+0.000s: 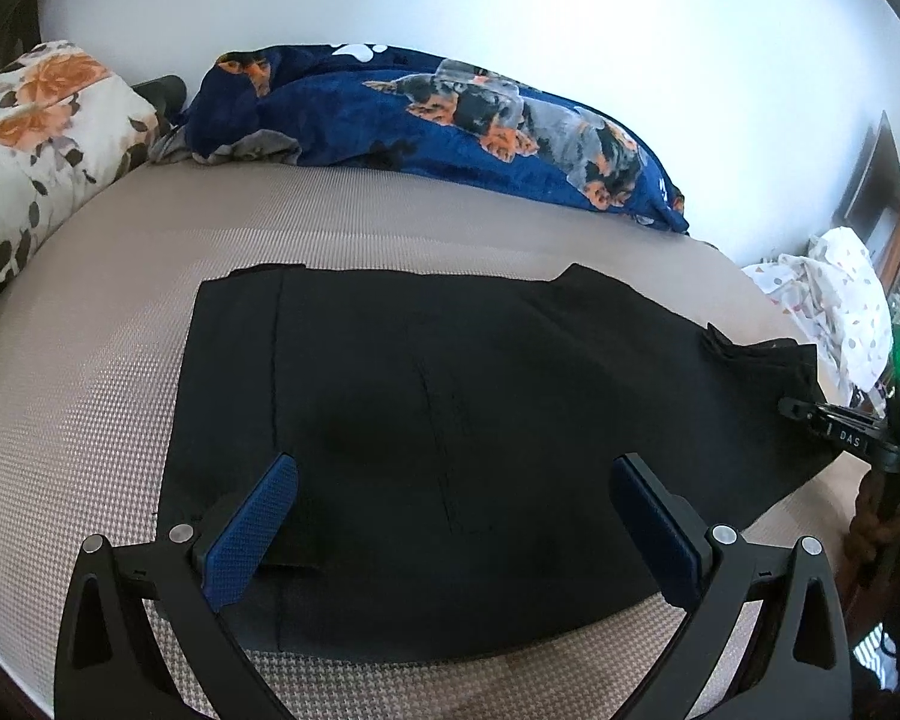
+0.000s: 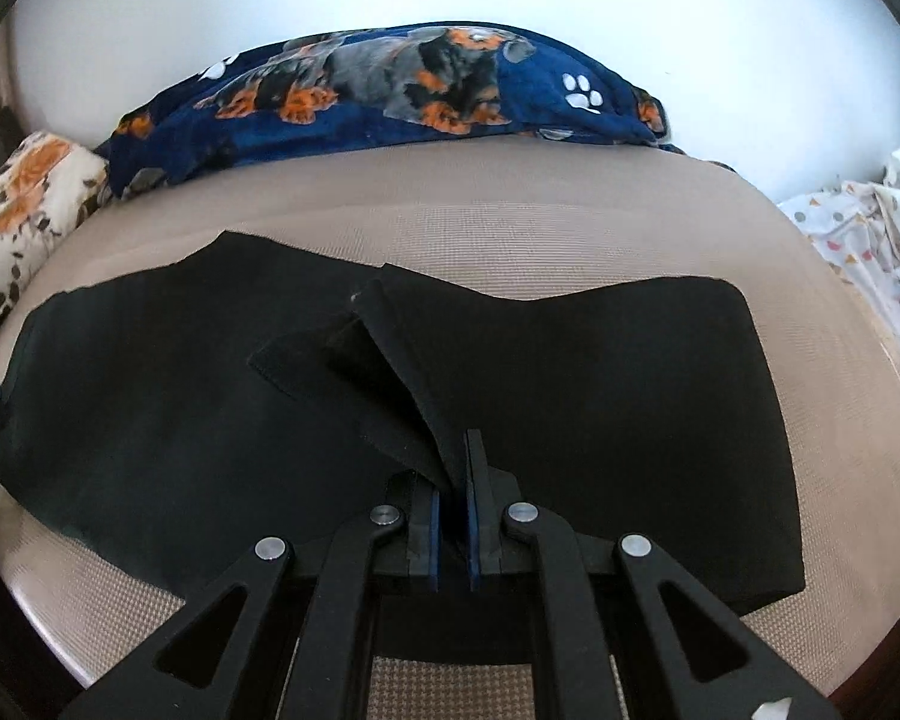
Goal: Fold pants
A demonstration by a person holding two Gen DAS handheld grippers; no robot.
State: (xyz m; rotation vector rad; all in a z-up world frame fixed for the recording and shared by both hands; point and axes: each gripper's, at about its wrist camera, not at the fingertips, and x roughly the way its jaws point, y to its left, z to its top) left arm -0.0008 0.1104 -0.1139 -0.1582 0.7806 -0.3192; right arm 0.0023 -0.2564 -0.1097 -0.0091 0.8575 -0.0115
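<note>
Between the two blue pads of the right claw (image 2: 453, 480) sits a pinch of black cloth, clamped tight, with a flap of it rising toward twelve o'clock and peeling off the layer underneath. That cloth belongs to the pants (image 2: 510, 390), which lie spread flat across the tan bed (image 2: 510, 228), reaching from nine o'clock to three o'clock in the right claw's view.

Over at the left claw (image 1: 453, 510), the jaws stand wide apart with nothing between them, hovering above the pants (image 1: 450, 372) near the six o'clock edge; whether the tips touch the cloth I cannot tell. At three o'clock from there, the right claw (image 1: 810, 411) bites the far end of the cloth, which bunches a little where it is held.

Judging by how the lifted flap droops and creases, this is thin, soft, light stuff with no stiffness of its own. It should drag and wrinkle if pulled from one point, so a hold at a hem or corner, through both layers, looks best, with the other claw pinning or lifting the matching corner. It does not look slippery or breakable.

Beyond the pants, at twelve o'clock, a blue dog-print blanket (image 2: 390, 96) is heaped against the wall, a flowered pillow (image 1: 36, 150) lies at ten o'clock, and a spotted white sheet (image 2: 870, 240) at two o'clock.
</note>
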